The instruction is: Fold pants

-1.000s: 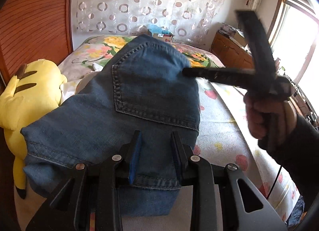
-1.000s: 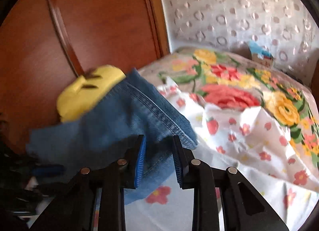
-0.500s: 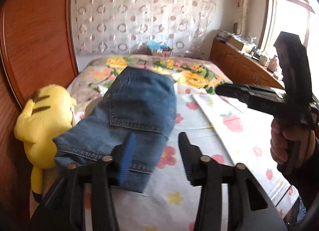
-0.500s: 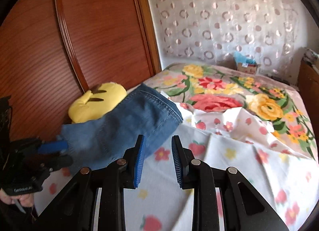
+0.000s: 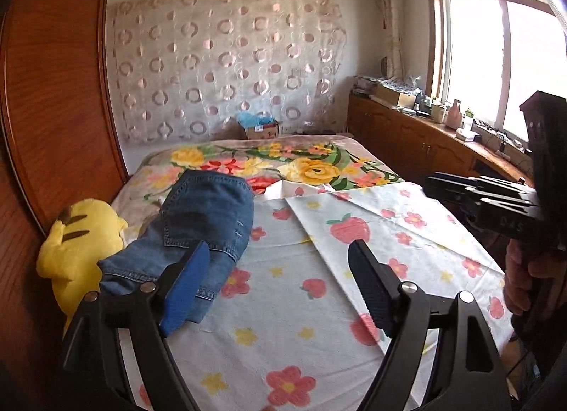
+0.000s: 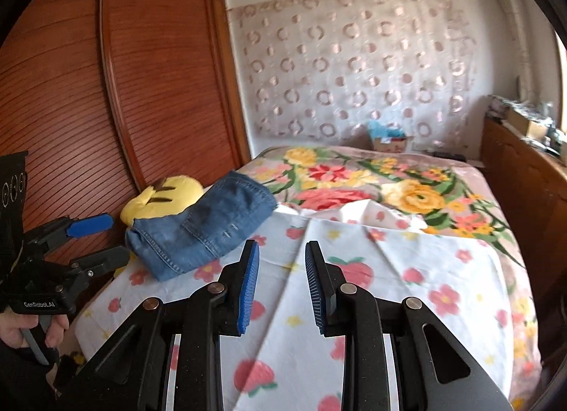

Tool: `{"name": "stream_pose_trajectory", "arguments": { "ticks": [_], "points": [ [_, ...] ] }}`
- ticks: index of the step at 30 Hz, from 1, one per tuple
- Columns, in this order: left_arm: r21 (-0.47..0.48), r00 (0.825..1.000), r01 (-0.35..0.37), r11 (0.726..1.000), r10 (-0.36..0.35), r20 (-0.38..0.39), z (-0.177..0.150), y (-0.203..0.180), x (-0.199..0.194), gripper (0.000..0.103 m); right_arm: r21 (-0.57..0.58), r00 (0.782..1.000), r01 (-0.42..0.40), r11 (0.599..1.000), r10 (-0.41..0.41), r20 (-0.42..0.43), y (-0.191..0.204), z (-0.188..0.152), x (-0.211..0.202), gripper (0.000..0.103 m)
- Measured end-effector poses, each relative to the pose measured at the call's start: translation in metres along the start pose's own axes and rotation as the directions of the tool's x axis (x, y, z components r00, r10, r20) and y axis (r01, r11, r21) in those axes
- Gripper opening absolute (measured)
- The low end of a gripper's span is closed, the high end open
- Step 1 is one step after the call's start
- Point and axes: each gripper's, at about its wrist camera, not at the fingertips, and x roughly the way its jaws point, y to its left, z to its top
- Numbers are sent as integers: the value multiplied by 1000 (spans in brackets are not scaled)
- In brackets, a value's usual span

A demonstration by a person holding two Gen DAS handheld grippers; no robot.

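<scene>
Two tools are in play, and neither one has anything in it. The left tool (image 5: 280, 283) is spread wide, its jaws having just opened up, with only the bed sheet (image 5: 283, 322) showing in the gap. The right tool (image 6: 281, 290) has its blue pads fairly close together but not pressed shut, and nothing is caught between them either.

The folded jeans (image 5: 198, 230) lie on the left side of the bed, by the wooden wardrobe (image 6: 106, 109), a back pocket facing up. Their far left edge rests against a yellow plush toy (image 5: 81, 240), so part of the toy is covered by denim and the rest is squeezed against the wardrobe. In the left wrist view the blue pad of the near finger hides a bit of the jeans' hem.

The hands on the tools are cut off at the frame edges: just fingers around a handle, plus a dark sleeve.

A small cardboard box (image 5: 262, 129) sits at the far end of the bed with something crumpled and blue poking out; can't tell what it is. The counter (image 5: 425, 134) under the window is cluttered with boxes and bottles, too small and washed out by glare to name.
</scene>
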Motion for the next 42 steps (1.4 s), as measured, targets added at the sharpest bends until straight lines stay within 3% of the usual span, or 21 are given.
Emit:
{"name": "stream_pose_trajectory", "arguments": {
  "ticks": [10, 16, 26, 42],
  "points": [
    [-22, 999, -39, 999, 39, 32, -7, -28, -29, 81, 20, 988, 136, 991, -137, 73, 25, -31, -61, 56],
    [-31, 998, -50, 998, 51, 40, -16, -36, -39, 81, 35, 978, 181, 983, -183, 100, 47, -44, -72, 66],
    [-22, 997, -53, 998, 54, 48, -22, -46, -50, 81, 56, 968, 216, 975, -222, 116, 60, -61, -87, 69],
    [-23, 997, -53, 998, 54, 52, -22, -46, -53, 81, 60, 962, 234, 970, -240, 127, 56, -60, -89, 69]
  ]
}}
